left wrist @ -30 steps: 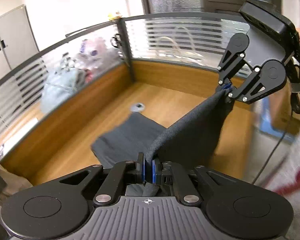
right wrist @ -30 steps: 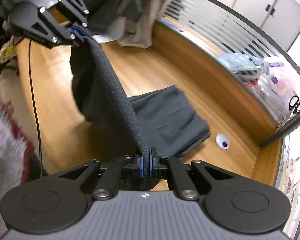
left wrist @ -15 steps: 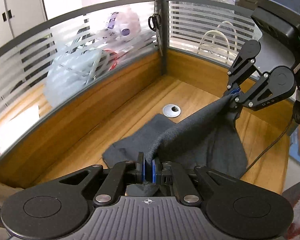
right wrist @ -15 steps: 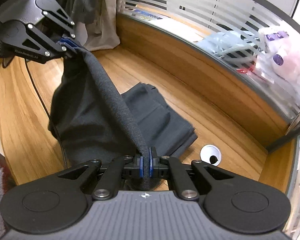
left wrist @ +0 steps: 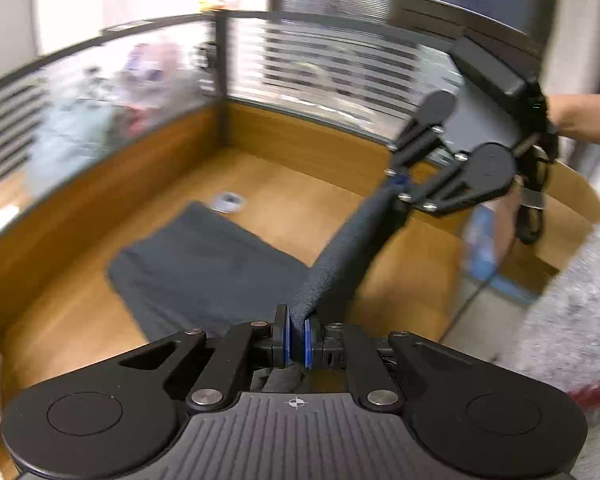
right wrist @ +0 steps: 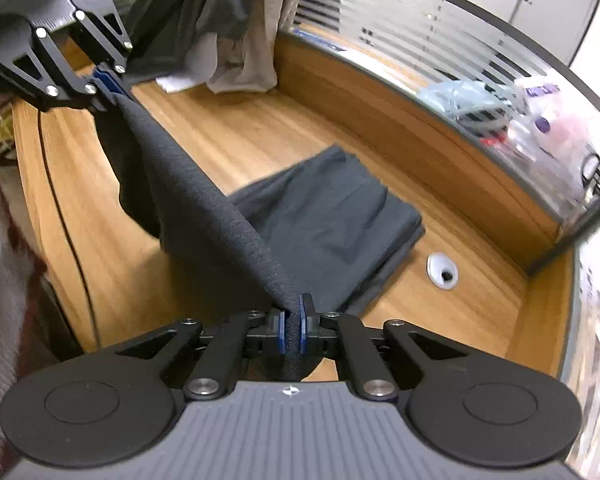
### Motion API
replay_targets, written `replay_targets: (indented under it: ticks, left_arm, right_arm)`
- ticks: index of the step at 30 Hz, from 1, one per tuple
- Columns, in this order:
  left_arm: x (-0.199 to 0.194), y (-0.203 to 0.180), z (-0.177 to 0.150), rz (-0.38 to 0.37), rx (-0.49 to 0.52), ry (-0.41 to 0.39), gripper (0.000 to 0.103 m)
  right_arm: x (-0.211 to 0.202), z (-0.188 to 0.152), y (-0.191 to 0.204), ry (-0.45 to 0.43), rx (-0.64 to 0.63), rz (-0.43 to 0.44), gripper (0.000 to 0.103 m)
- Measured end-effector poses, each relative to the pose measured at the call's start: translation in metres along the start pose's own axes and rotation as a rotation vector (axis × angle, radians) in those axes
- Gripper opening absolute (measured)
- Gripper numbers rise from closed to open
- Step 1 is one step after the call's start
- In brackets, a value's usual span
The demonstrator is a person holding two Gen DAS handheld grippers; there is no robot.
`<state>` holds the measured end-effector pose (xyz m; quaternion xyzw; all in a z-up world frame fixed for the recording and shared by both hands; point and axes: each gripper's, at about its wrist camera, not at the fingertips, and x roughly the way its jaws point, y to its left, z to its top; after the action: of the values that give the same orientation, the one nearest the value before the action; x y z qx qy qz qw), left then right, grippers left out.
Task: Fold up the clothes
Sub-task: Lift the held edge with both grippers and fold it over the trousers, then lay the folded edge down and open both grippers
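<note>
A dark grey garment lies partly spread on the wooden desk, and one edge of it is lifted taut between both grippers. My left gripper is shut on one end of that edge. My right gripper is shut on the other end. In the left wrist view the right gripper sits up at the right with cloth running down from it. The right wrist view shows the left gripper at upper left, the garment draped below it onto the desk.
A curved frosted partition with a wooden rim bounds the desk; bags show behind it. A white cable grommet sits in the desk beside the garment. Other clothes hang at the back. A black cable runs along the desk's edge.
Both grippers have lifted and pulled back with the edge still held. More of the garment now lies flat on the desk, and the view has swung right.
</note>
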<state>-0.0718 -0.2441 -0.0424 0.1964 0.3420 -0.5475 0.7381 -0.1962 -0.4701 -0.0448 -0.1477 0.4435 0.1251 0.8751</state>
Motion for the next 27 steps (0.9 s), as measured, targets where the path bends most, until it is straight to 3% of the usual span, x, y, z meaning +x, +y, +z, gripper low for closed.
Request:
replay_targets:
  ticks: [4,8,13,15,17,19,20,23,27]
  left_arm:
    - [0.009,-0.016,-0.025,-0.111,0.058,0.041,0.009]
    - [0.029,-0.033,-0.050,-0.150,0.166,0.082,0.009]
    - [0.058,-0.046,-0.082,-0.203,0.222,0.149,0.011]
    - [0.068,-0.047,-0.092,-0.223,0.217,0.199,0.013]
    - [0.071,-0.043,-0.099,-0.244,0.204,0.226,0.015]
    - [0.063,-0.032,-0.103,-0.259,0.177,0.216,0.028]
    - [0.060,-0.026,-0.103,-0.262,0.162,0.205,0.030]
    - [0.053,-0.011,-0.105,-0.240,0.130,0.196,0.030]
    - [0.055,0.014,-0.097,-0.173,0.036,0.163,0.029]
  right_arm:
    - [-0.001,-0.037,0.048,-0.001,0.010,-0.082,0.008]
    - [0.014,-0.084,0.095,0.001,-0.007,-0.151,0.008]
    - [0.044,-0.125,0.129,0.048,0.007,-0.157,0.011]
    - [0.055,-0.137,0.138,0.068,0.026,-0.149,0.018]
    - [0.054,-0.141,0.138,0.095,0.050,-0.107,0.025]
    - [0.050,-0.144,0.136,0.123,0.075,-0.060,0.027]
    - [0.049,-0.145,0.135,0.137,0.087,-0.036,0.029]
    - [0.041,-0.148,0.129,0.169,0.139,0.048,0.030]
    - [0.020,-0.137,0.108,0.112,0.248,0.165,0.030]
